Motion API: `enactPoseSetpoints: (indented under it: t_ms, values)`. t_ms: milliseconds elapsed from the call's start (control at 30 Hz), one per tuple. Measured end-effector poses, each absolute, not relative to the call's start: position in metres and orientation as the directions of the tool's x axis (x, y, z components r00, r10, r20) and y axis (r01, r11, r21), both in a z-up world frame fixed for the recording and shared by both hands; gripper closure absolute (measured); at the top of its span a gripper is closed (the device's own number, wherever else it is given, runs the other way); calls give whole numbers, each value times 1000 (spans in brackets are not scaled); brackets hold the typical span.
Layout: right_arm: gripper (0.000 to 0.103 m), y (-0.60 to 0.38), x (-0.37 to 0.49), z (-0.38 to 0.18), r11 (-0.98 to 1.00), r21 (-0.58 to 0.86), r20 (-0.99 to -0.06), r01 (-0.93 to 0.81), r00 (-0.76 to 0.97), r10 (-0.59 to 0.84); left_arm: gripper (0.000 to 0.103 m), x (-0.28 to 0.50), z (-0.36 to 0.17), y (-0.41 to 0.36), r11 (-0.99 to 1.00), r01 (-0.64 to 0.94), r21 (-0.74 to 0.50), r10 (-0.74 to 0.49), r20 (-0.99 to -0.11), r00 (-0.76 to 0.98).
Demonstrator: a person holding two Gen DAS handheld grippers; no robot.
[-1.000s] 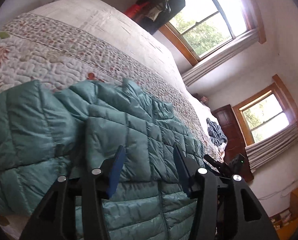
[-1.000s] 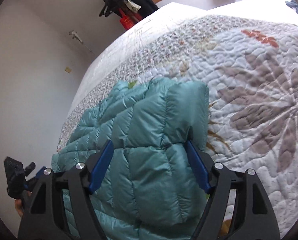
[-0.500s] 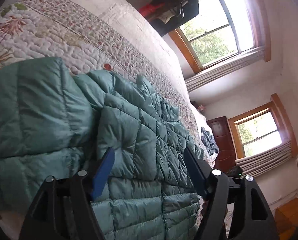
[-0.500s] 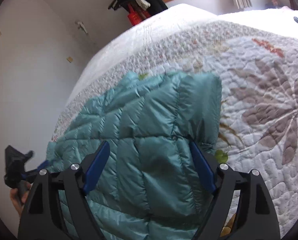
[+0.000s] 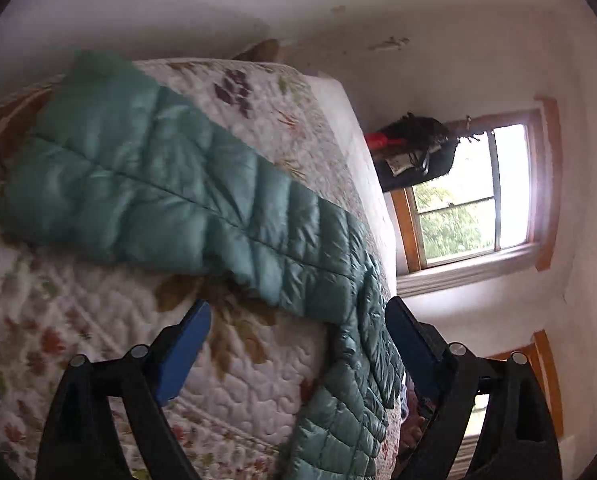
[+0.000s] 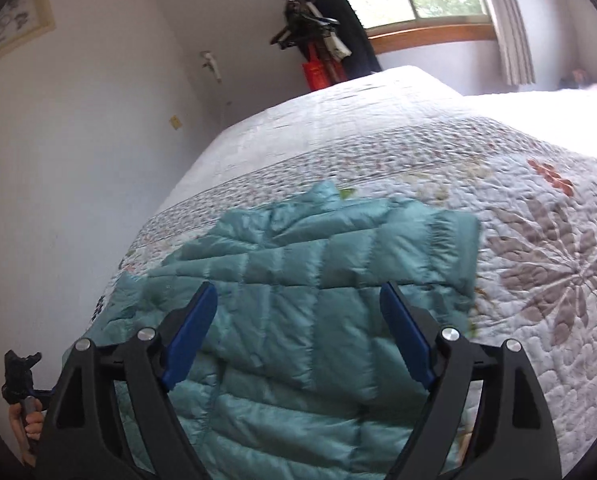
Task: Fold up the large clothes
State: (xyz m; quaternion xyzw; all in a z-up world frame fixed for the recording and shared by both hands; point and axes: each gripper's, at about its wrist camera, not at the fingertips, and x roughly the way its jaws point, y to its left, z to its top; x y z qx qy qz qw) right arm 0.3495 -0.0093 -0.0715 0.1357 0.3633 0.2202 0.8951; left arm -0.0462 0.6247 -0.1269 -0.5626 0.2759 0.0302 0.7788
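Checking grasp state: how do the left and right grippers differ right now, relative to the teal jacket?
The left gripper points mostly at bare quilt, the jacket crossing only by its right finger; the right gripper is centred over the jacket. The left view is rolled sideways; the right is nearly level. Both are open, holding nothing.

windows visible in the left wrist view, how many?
2. One full window at right beyond the bed, dark clothes hanging at its upper left corner; a second window lower right, mostly hidden behind the left gripper.
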Motion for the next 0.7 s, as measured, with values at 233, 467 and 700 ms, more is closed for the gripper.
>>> enactPoseSetpoints:
  t_ms: [233, 467, 700]
  values:
    - [20, 29, 331, -65, 832, 409, -579, -375, 598, 554, 15, -65, -162, 661, 290, -486, -824, -170, -545, 821]
    - [20, 38, 323, -62, 825, 416, -574, -382, 593, 564, 56, -54, -163, 678, 323, -508, -799, -68, -555, 829]
    - [20, 33, 322, -69, 830, 416, -583, -371, 592, 556, 99, -44, -160, 696, 342, -511, -788, -48, -558, 829]
